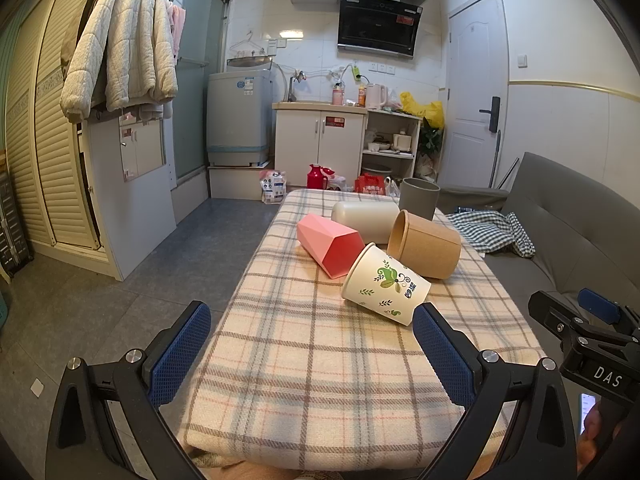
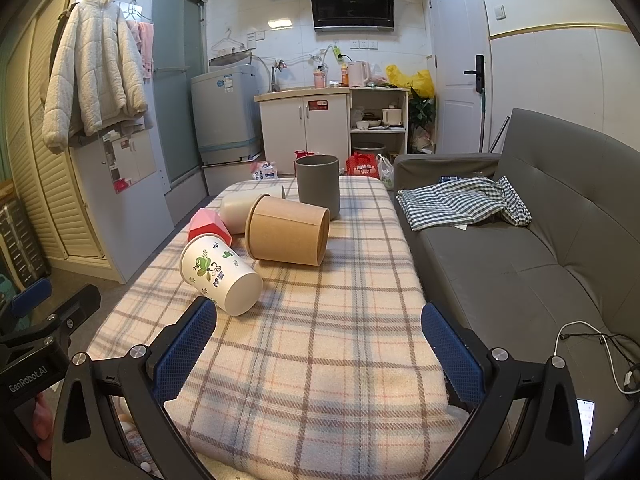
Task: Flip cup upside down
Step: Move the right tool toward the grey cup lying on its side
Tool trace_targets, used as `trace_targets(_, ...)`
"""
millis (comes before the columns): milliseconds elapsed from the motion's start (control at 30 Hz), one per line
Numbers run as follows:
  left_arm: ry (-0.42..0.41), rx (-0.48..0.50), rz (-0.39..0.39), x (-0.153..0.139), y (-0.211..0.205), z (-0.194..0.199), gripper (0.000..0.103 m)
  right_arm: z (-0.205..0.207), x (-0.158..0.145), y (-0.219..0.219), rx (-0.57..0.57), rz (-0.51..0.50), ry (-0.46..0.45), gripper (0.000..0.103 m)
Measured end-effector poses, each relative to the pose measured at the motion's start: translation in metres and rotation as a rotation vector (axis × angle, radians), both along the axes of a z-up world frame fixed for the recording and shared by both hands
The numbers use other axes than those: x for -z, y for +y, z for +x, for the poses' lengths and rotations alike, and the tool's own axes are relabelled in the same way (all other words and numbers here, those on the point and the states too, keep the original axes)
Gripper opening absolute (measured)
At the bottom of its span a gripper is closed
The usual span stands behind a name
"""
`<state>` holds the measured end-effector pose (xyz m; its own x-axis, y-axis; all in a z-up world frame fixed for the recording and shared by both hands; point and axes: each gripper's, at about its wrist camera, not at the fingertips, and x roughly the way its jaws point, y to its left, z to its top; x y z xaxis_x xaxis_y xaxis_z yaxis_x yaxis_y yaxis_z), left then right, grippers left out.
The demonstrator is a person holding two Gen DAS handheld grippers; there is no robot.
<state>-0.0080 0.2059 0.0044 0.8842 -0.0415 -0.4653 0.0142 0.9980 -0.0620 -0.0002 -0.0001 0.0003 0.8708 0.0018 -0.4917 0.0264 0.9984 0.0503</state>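
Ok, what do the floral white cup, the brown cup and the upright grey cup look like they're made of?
The white cup with green floral print looks like coated paper: thin wall, rolled rim, printed pattern, slight sheen. The plain brown cup lying on its side looks like uncoated kraft paper: matte, fibrous tan surface. The upright grey cylindrical cup seems to be matte plastic, smooth and uniform, though ceramic can't be ruled out.

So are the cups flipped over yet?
Not yet. The white paper cup with green leaves, brown kraft paper cup, pink faceted cup and cream cup lie sideways; the grey cup stands upright. Both tongs are open, holding nothing.
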Motion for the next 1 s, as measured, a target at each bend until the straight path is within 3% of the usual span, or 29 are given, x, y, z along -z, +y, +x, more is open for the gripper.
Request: trace_targets(1000, 0.004, -0.001, -0.004, 0.0021, -0.0013, -0.003, 0.103, 0.0001, -0.0001, -0.0001, 0.0, 0.002, 0.004, 0.103)
